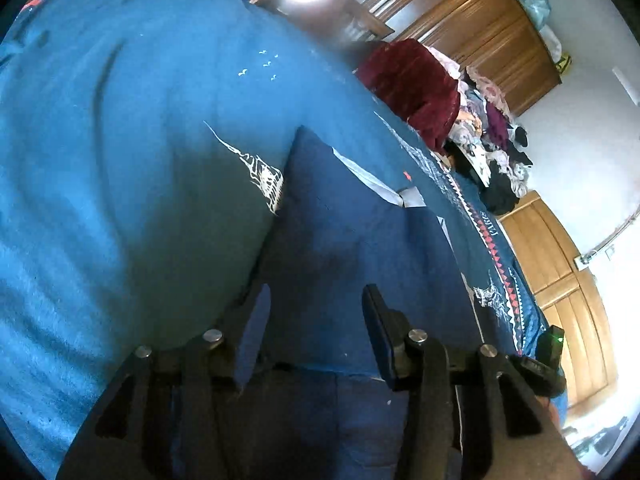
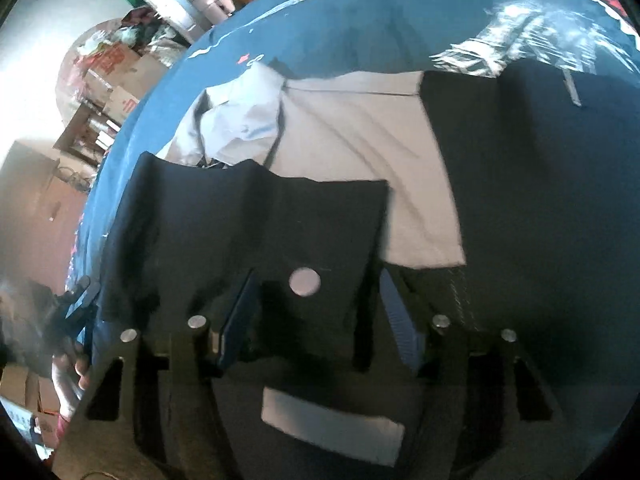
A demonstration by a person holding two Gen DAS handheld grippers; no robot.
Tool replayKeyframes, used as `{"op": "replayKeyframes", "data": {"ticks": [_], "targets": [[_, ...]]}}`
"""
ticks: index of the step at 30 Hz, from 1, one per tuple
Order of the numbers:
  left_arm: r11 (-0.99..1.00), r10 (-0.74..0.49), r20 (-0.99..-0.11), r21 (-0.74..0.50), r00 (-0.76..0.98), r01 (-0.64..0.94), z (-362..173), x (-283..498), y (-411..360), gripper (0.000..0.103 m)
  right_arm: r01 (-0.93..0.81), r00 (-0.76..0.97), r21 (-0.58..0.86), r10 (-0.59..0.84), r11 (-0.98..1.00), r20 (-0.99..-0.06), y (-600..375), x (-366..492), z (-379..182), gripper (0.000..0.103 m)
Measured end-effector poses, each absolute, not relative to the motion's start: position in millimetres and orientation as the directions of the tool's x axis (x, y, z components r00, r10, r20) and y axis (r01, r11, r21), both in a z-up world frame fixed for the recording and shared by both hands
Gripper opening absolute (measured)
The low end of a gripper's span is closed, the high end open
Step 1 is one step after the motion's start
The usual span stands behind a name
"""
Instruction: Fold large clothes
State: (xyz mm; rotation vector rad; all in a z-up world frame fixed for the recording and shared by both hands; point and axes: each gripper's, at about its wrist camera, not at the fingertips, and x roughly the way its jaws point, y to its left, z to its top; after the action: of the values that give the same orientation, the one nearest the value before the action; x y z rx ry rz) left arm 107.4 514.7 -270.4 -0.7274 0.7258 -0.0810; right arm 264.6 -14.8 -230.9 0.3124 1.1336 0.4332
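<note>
Clothes pile [image 1: 492, 136] crowds bedspread [image 1: 120, 120] — elsewhere open.

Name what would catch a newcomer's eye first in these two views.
In the right wrist view, a dark and grey garment lies on the blue printed bedspread, between the open right gripper. In the left wrist view, a dark red cloth tops a clothes pile beyond the open left gripper.

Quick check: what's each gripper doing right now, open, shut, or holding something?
Left gripper: open, holding nothing.
Right gripper: open, dark navy and grey garment between jaws, not clamped.
</note>
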Motion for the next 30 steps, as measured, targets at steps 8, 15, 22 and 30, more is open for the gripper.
{"op": "replayKeyframes", "data": {"ticks": [8, 15, 22, 30], "targets": [[0.770, -0.307, -0.589, -0.616, 0.748, -0.168, -276.3, 105.8, 496.7, 0.051, -0.137, 0.405, 0.516, 0.523, 0.846, -0.750, -48.4, 261.6, -216.2, 0.003], [0.769, -0.315, -0.590, -0.617, 0.743, -0.165, -279.0, 104.9, 498.3, 0.052, -0.084, 0.460, 0.413, 0.403, 0.907, -0.791, -72.2, 257.6, -215.7, 0.017], [0.779, -0.306, -0.595, -0.606, 0.743, -0.165, -277.2, 103.8, 496.1, 0.054, -0.161, 0.581, 0.340, 0.367, 0.927, -0.727, -57.1, 239.2, -195.5, 0.024], [0.807, -0.283, -0.630, -0.564, 0.724, -0.176, -271.4, 106.5, 488.7, 0.055, -0.079, 0.554, 0.548, 0.493, 0.833, -0.671, -158.9, 210.9, -193.0, 0.037]]}}
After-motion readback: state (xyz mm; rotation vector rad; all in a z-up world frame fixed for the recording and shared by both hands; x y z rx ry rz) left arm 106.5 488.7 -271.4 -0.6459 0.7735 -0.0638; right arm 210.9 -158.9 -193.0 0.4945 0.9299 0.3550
